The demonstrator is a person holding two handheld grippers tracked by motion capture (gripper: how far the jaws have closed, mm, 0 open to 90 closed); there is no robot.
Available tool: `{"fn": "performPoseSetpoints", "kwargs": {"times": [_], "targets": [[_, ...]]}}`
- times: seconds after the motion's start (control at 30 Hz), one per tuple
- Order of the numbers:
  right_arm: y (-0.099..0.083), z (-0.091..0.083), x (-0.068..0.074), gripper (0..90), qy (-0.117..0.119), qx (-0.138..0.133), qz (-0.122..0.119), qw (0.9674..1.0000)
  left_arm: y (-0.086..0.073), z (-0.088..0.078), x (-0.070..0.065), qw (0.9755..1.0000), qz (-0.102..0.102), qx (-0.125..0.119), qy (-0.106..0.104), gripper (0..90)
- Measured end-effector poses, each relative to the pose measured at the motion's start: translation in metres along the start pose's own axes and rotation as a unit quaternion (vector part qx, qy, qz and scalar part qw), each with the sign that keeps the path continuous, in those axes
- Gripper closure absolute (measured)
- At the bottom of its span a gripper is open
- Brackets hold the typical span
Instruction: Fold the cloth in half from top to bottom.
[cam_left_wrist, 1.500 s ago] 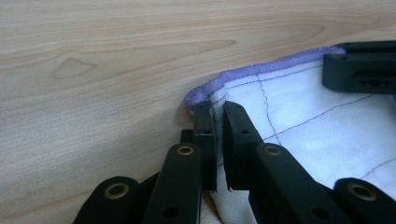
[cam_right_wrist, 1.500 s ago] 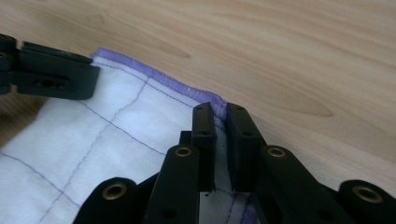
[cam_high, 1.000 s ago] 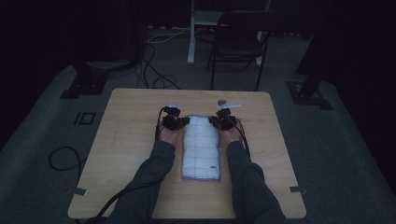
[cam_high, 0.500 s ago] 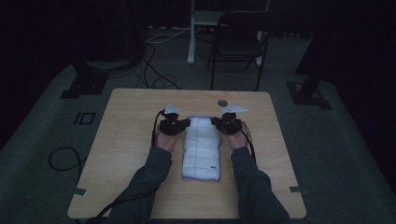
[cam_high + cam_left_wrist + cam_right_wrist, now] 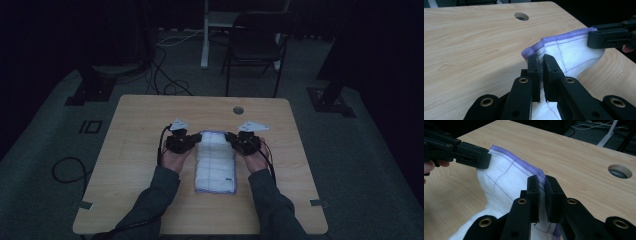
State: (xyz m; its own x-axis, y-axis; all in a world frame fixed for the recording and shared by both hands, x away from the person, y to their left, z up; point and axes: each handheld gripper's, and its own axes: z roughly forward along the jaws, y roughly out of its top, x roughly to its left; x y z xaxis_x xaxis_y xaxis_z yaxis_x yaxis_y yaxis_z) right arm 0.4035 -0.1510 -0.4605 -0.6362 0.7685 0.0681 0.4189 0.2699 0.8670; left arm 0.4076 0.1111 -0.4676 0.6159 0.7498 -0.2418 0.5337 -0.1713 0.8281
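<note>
Dim room, dark floor with loose cables and a black chair [image 5: 257, 47] behind a pale wooden surface [image 5: 140, 120] that has a round hole [image 5: 238, 109] near its far edge.

High view: a white cloth [image 5: 215, 162] with a purple hem lies folded into a long strip at the middle of the surface. The person's forearms come in from below. The left gripper [image 5: 196, 140] and the right gripper [image 5: 230, 138] each pinch a far corner of the cloth.

Left gripper view: the left gripper [image 5: 541, 65] has its jaws narrow, clamped on the cloth [image 5: 571, 53] just under the purple hem, which is raised off the wood. The right gripper [image 5: 596, 37] grips the other corner at the upper right.

Right gripper view: the right gripper [image 5: 542, 187] is likewise nearly closed on the hem of the cloth [image 5: 501, 176]. The left gripper [image 5: 485, 158] bites the opposite corner at the upper left. The cloth sags between the two holds.

Risk, as a judgement: each grip takes only a thin edge of fabric, so a quick pull or uneven lift could let a corner slip out. If the hands drift apart in height, the fold could land crooked or bunch.

Compared with a second ago, both hands have drawn back toward the person and risen slightly, so the cloth's far edge is now lifted and sits nearer, with the strip looking shorter. The jaws have kept the same narrow hold.
</note>
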Motion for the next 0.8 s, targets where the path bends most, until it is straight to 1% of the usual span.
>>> {"fn": "performPoseSetpoints", "kwargs": {"times": [0.07, 0.23, 0.57, 0.8], "targets": [[-0.001, -0.003, 0.003, 84.0, 0.000, -0.001, -0.004, 1.0000, -0.002, -0.003, -0.002, 1.0000, 0.002, -0.002, -0.002, 85.7], [-0.006, -0.009, 0.007, 84.0, 0.006, -0.004, -0.004, 1.0000, -0.008, -0.010, -0.008, 0.9999, 0.002, -0.010, -0.006, 85.7], [-0.015, -0.015, 0.014, 84.0, 0.014, -0.008, 0.004, 0.9999, -0.015, -0.020, -0.013, 0.9998, 0.003, -0.016, -0.013, 85.6], [-0.022, -0.017, 0.017, 83.9, 0.019, -0.009, 0.009, 0.9997, -0.021, -0.023, -0.017, 0.9997, 0.002, -0.020, -0.015, 85.5]]}}
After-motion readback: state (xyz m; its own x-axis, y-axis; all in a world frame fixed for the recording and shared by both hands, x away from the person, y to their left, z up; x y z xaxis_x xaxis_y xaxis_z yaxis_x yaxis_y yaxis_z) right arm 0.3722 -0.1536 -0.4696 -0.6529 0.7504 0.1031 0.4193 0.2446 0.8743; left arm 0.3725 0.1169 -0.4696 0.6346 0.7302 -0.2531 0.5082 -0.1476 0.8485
